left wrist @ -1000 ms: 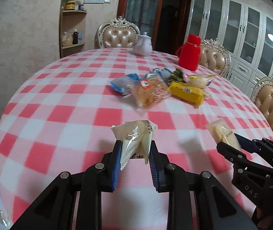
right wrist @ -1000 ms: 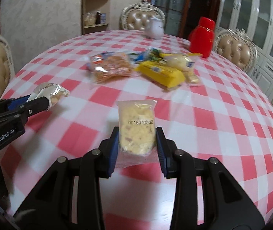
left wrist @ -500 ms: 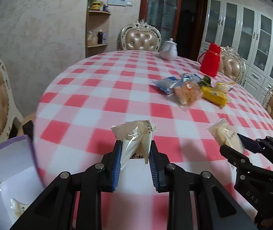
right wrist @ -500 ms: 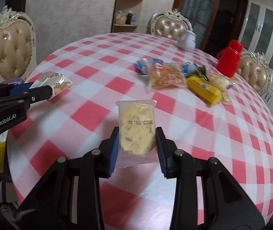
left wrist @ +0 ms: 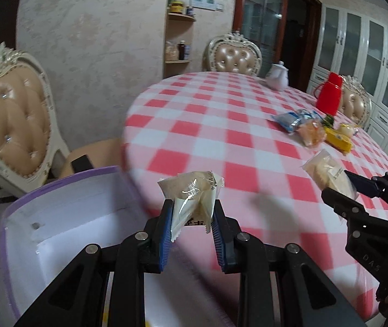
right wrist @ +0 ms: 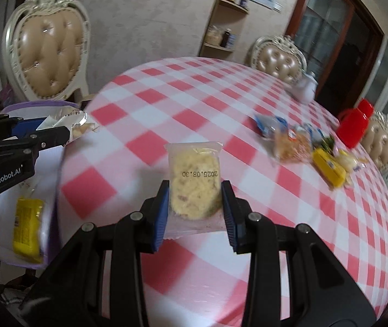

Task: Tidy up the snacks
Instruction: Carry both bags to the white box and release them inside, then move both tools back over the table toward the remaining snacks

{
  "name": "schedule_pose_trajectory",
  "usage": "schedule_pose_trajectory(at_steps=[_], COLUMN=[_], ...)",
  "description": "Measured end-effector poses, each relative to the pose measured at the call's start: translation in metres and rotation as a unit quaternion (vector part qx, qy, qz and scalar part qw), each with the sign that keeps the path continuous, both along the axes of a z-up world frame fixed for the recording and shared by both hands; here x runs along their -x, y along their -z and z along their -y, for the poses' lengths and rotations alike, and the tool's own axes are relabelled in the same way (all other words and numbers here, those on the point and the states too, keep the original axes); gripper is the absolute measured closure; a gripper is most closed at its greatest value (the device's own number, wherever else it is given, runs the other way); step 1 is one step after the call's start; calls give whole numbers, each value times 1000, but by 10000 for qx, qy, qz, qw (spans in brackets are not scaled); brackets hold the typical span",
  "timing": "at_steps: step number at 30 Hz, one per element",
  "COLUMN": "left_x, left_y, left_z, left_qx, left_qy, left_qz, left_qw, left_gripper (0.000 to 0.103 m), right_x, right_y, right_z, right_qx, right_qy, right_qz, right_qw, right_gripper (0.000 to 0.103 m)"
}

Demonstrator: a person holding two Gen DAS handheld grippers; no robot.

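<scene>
Left gripper (left wrist: 191, 219): clamped on a crinkled cream snack packet (left wrist: 194, 197), held near the table edge (left wrist: 128, 147), beside the purple-rimmed white bin (left wrist: 57, 218).
Right gripper (right wrist: 195, 204): pinching a clear-wrapped cake (right wrist: 194, 179) above the checked tablecloth (right wrist: 289, 204).
Risk: the slick wrappers could slip, or a packet released early could miss the bin and fall past the table edge.
Room: the bin sits low by a chair (left wrist: 11, 114), with its open mouth offering free space.
Remaining: a snack pile (right wrist: 303, 147) far across the table.

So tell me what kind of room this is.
Most likely a home dining room: a round table under a pink checked cloth, ornate tufted chairs around it, and glass-door cabinets along the wall.
</scene>
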State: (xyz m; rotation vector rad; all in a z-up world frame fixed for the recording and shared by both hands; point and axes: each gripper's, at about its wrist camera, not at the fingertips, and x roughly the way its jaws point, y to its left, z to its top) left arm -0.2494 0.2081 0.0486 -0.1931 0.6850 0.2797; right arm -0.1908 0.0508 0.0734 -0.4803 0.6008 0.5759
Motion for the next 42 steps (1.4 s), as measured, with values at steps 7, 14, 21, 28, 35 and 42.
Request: schedule_pose_trajectory(at_steps=[7, 14, 21, 28, 35, 42], left_x=[35, 68, 93, 101, 103, 103], left_y=[0, 8, 21, 37, 48, 37], left_z=[-41, -75, -106, -126, -129, -120], left_qx=[-1, -22, 54, -29, -198, -559], left_qy=[-288, -515, -769, -1017, -1202, -1382], left_qz=[7, -76, -173, -522, -863, -783], left_qw=[9996, 9986, 9969, 9934, 9888, 9857], left_gripper=[75, 75, 75, 74, 61, 36], right_x=[27, 51, 71, 87, 94, 98], right_y=[-3, 0, 9, 28, 63, 59], right_z=[-44, -86, -123, -148, -155, -145], right_qx=[201, 400, 575, 654, 680, 474], right_qy=[-415, -819, -1169, -1568, -2000, -2045], right_qz=[147, 227, 221, -100, -954, -963], right_qw=[9988, 9956, 9912, 9854, 9728, 9730], right_gripper=[63, 63, 63, 63, 61, 30])
